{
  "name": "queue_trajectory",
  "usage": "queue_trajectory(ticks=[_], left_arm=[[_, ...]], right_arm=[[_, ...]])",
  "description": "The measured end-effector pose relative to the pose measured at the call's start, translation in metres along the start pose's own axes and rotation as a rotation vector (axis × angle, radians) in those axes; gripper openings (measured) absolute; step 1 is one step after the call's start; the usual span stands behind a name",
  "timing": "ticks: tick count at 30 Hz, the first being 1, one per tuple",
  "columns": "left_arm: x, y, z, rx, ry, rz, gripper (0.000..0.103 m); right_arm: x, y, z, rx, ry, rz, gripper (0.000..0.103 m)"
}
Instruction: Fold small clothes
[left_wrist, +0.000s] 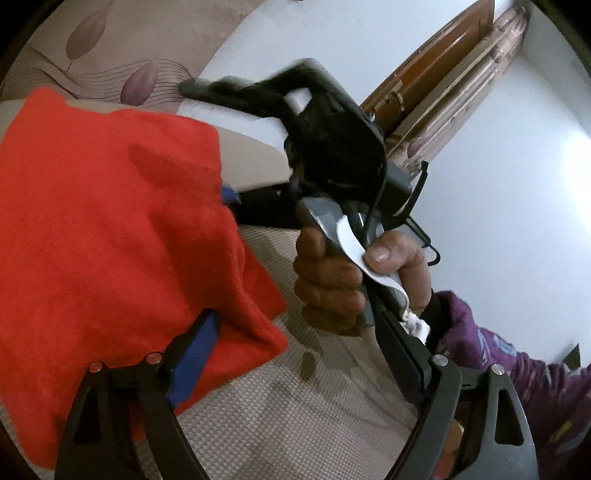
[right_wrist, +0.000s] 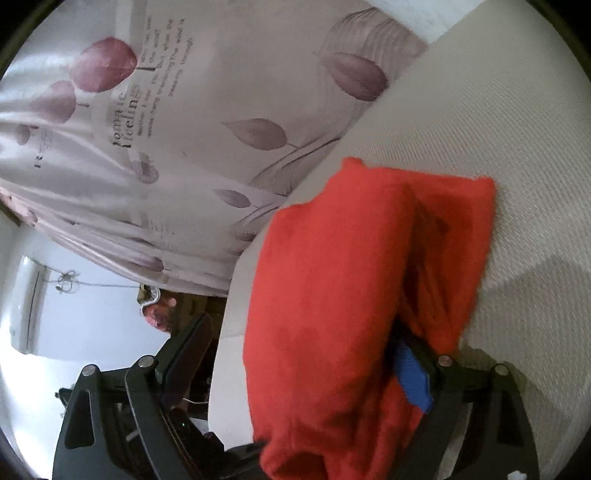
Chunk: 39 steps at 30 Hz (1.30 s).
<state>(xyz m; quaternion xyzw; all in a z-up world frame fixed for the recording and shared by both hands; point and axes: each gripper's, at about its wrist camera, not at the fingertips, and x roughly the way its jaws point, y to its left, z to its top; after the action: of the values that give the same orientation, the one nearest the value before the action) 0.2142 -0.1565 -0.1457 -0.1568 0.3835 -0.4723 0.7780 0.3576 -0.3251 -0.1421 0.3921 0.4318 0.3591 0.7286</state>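
Observation:
A red fleece cloth (left_wrist: 110, 229) lies folded on the beige woven surface (left_wrist: 280, 424). In the left wrist view my left gripper (left_wrist: 306, 343) is open; its left blue-padded finger (left_wrist: 195, 350) rests on the cloth's near edge, and its right finger (left_wrist: 402, 354) is off the cloth. The right gripper's body (left_wrist: 332, 158) is held in a hand (left_wrist: 332, 280) across from it, and one blue pad shows at the cloth's far edge. In the right wrist view my right gripper (right_wrist: 295, 350) is open, with the red cloth (right_wrist: 351, 295) draped between its fingers and over the right blue pad (right_wrist: 412, 376).
A curtain with purple leaf prints (right_wrist: 166, 129) hangs beyond the surface edge. A wooden door frame (left_wrist: 436, 74) and white wall (left_wrist: 517, 184) are at the right. A purple sleeve (left_wrist: 517, 369) reaches in from the lower right.

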Motion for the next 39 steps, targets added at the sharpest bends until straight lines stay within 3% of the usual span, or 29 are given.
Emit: queue_trajectory(ticks=[1,2,5,10,14,18,21,25,27,29,33,35,39], left_arm=[[0.0,0.0,-0.002,0.001,-0.006,0.002,0.086],[-0.001,-0.001,-0.004,-0.002,-0.02,0.002,0.086],[-0.008,-0.005,-0.006,-0.014,-0.064,-0.001,0.086],[0.004,-0.004,-0.003,-0.035,-0.048,-0.016,0.086],[0.005,-0.006,-0.006,-0.035,-0.018,-0.048,0.088],[0.0,-0.003,-0.005,-0.053,-0.015,-0.085,0.088],[-0.003,-0.002,-0.003,-0.062,-0.021,-0.105,0.088],[-0.007,0.004,-0.002,-0.096,-0.015,-0.138,0.088],[-0.012,0.006,-0.003,-0.121,-0.011,-0.156,0.088],[-0.02,0.009,-0.004,-0.16,-0.01,-0.17,0.088],[-0.055,0.019,0.0,-0.199,-0.102,-0.147,0.088],[-0.077,0.026,0.003,-0.227,-0.157,-0.143,0.088],[-0.091,0.042,0.011,-0.202,-0.176,-0.005,0.088]], right_arm=[[0.004,0.006,0.0,-0.048,0.015,-0.049,0.016],[0.009,0.012,0.001,-0.084,0.032,-0.112,0.015],[0.01,0.034,0.007,-0.202,0.022,-0.209,0.014],[0.004,0.056,0.03,-0.321,0.012,-0.262,0.014],[0.01,0.023,0.037,-0.283,0.049,-0.318,0.014],[0.003,-0.015,0.035,-0.161,0.021,-0.252,0.013],[-0.009,-0.008,0.031,-0.138,-0.004,-0.202,0.013],[-0.01,-0.002,0.033,-0.172,0.01,-0.25,0.014],[-0.009,-0.013,0.031,-0.117,0.034,-0.227,0.019],[-0.027,-0.016,0.023,-0.077,-0.018,-0.181,0.021],[-0.073,0.011,-0.018,-0.165,-0.102,-0.167,0.025],[-0.088,0.03,-0.045,-0.242,-0.094,-0.147,0.029],[-0.079,0.048,-0.081,-0.375,-0.014,-0.194,0.033]])
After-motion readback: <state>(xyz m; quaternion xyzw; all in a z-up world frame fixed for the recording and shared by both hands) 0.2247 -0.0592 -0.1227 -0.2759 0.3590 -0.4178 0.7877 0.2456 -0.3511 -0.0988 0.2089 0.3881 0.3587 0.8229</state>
